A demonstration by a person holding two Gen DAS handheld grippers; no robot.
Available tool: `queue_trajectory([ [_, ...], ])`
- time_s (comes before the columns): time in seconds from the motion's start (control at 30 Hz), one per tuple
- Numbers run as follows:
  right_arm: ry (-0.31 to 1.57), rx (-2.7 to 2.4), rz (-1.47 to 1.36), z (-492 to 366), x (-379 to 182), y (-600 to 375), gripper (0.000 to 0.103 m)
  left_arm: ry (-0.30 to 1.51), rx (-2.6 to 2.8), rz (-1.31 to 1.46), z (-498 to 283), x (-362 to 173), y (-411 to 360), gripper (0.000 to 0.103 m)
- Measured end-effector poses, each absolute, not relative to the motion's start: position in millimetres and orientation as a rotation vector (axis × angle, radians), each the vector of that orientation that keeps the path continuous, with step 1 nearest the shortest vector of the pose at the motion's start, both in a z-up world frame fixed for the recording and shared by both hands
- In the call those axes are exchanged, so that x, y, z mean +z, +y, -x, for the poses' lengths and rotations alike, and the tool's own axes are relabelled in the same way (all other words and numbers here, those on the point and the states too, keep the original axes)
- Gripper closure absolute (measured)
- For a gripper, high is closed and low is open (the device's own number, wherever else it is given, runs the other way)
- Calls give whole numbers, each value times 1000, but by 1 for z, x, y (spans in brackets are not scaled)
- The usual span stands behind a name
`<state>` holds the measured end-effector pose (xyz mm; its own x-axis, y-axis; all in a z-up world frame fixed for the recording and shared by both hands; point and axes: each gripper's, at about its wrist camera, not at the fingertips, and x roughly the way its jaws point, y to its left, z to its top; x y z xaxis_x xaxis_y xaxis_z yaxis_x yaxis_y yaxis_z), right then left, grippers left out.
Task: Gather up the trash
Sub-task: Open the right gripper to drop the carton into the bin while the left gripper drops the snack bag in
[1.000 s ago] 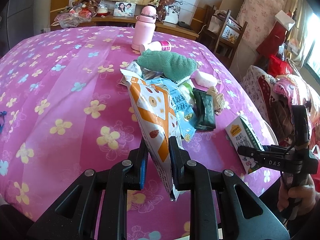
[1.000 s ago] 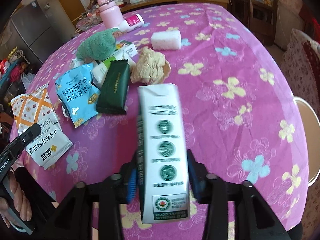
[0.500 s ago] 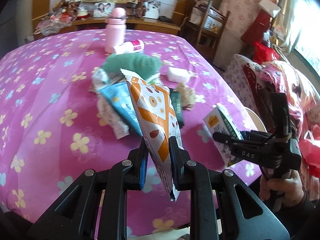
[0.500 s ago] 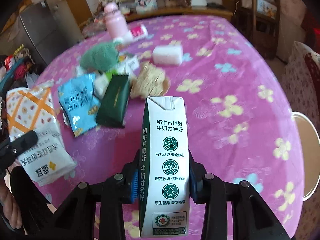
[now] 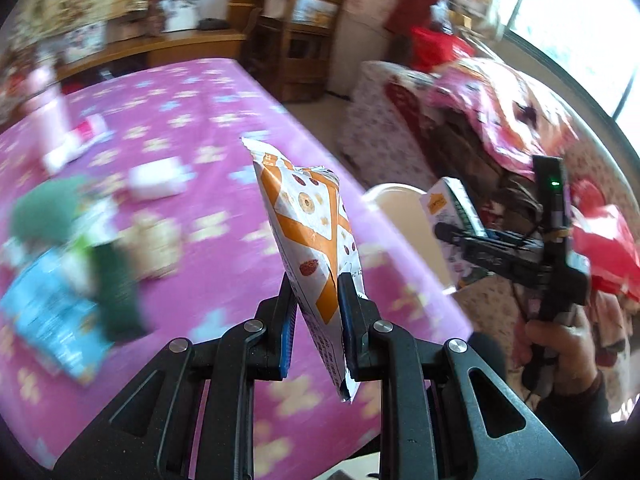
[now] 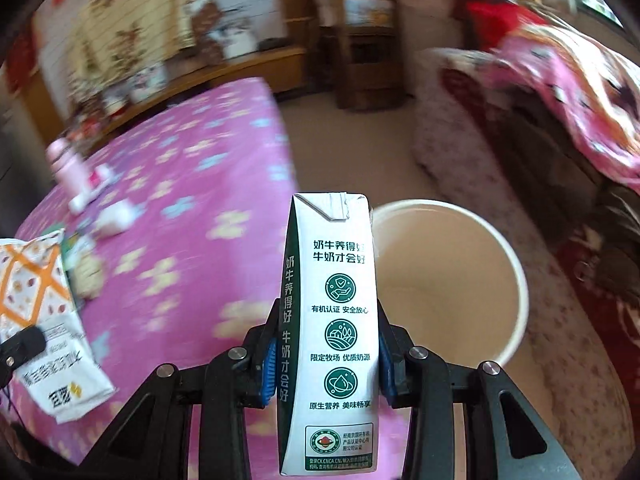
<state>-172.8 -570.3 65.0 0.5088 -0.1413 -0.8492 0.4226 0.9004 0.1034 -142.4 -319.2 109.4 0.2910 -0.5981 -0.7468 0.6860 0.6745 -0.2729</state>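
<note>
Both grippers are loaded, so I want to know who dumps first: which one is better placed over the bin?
Right, probably. The right gripper holds the milk carton at the bin's near rim. The left gripper, holding the snack bag, sits over the table.

The orange-and-white snack bag [image 5: 310, 232] stands upright, pinched at its lower part. The white-and-green milk carton [image 6: 332, 320] is upright too, with the cream bin [image 6: 516, 272] at its 2 o'clock.

Bin [image 6: 516, 280] on floor just R of table [image 6: 192, 208], milk carton [image 6: 332, 320] before bin, wrappers [image 5: 60, 304] on table L
</note>
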Motion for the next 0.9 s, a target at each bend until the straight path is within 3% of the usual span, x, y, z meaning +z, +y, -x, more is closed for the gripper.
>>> queue_trajectory([
  [0.33, 1068, -456, -410, 172, 14, -656, 66, 1041, -982, -58, 121, 73, -453, 85],
  [0.43, 1072, -478, -462, 175, 2, -668, 46, 1076, -985, -60, 114, 60, -475, 84],
  [0.5, 1049, -493, -484, 181, -1, -675, 40, 1104, -1015, -42, 111, 53, -480, 79],
  [0.63, 1053, -488, -516, 183, -8, -676, 40, 1107, -1020, -21, 112, 50, -478, 58],
  [0.9, 1053, -471, -509, 185, -3, -663, 40, 1064, -949, -53, 112, 54, -444, 58],
])
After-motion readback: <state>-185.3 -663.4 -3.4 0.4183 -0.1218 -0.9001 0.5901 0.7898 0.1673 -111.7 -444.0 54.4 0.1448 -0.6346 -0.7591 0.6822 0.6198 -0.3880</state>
